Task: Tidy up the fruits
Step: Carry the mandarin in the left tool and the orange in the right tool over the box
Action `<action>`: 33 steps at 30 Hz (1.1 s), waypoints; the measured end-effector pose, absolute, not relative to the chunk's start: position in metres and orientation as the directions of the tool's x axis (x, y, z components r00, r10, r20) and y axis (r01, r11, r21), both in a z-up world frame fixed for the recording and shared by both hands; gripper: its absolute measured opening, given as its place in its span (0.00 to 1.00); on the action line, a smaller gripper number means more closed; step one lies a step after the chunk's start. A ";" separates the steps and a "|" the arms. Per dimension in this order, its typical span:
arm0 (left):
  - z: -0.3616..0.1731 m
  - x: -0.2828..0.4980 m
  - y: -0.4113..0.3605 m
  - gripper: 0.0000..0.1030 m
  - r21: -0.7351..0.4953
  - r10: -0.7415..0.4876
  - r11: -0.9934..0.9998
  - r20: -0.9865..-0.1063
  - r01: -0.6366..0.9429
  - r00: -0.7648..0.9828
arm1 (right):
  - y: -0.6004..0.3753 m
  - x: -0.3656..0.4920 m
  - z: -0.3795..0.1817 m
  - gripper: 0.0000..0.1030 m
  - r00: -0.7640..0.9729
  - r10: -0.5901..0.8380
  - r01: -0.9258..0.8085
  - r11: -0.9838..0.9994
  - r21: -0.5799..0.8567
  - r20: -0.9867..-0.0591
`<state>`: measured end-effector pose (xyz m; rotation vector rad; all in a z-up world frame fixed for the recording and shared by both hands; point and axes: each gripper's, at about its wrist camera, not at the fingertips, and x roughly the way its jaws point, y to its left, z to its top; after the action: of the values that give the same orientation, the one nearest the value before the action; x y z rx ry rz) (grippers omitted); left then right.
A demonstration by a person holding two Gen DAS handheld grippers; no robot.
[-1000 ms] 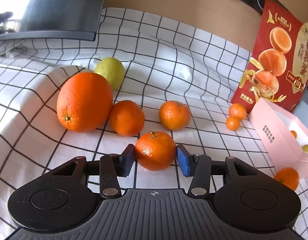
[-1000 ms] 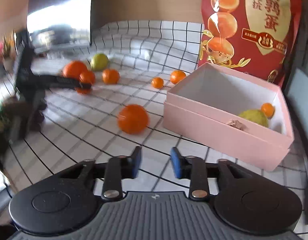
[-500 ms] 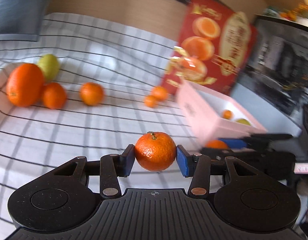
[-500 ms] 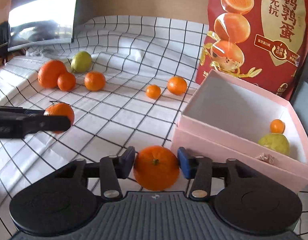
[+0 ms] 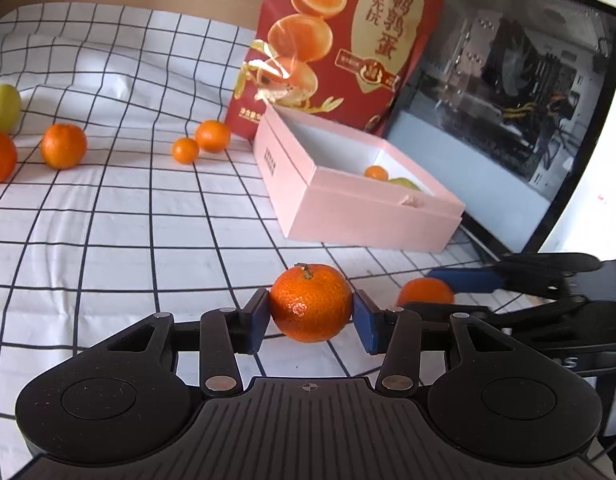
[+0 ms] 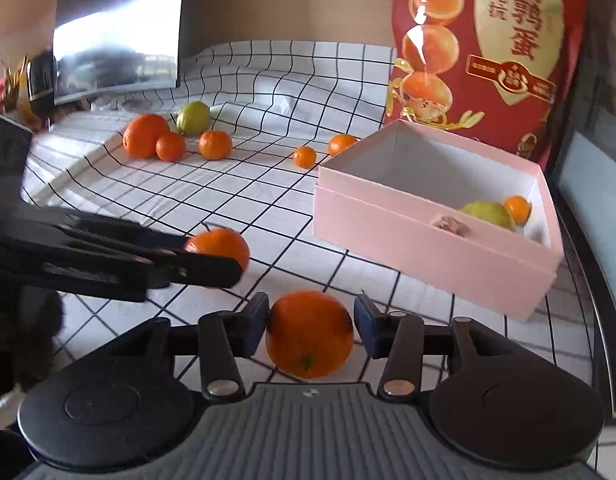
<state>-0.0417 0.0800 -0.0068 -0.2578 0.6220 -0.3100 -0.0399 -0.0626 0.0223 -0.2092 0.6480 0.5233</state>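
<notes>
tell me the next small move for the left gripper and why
Probably carry it forward and to the right, over the pink box, before letting go. The left gripper is shut on a mandarin and sits short of the box's near wall. The box is open, with a green fruit and a small orange at its far end, so the near end looks free.

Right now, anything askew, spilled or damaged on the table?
Nothing spilled or damaged. The checked cloth is rumpled near the back. A crumpled scrap lies inside the pink box, beside the green fruit.
</notes>
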 end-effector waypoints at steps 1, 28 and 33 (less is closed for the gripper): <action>-0.007 -0.042 0.080 0.49 -0.326 -0.357 0.923 -0.526 0.204 0.772 | -0.066 -0.042 0.022 0.53 0.674 0.402 -0.523 0.852 -0.016 -0.620; -0.012 -0.046 0.099 0.49 -0.409 -0.269 0.912 -0.515 0.043 0.814 | -0.072 -0.042 0.004 0.90 0.572 0.412 -0.547 0.836 0.044 -0.709; -0.012 -0.046 0.100 0.49 -0.408 -0.271 0.912 -0.515 0.045 0.813 | -0.061 -0.027 0.006 0.80 0.596 0.438 -0.504 0.856 0.111 -0.673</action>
<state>-0.0456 0.0996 -0.0122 -0.3936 0.6009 -0.1730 -0.0267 -0.0610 0.0062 -0.0947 0.7550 0.5481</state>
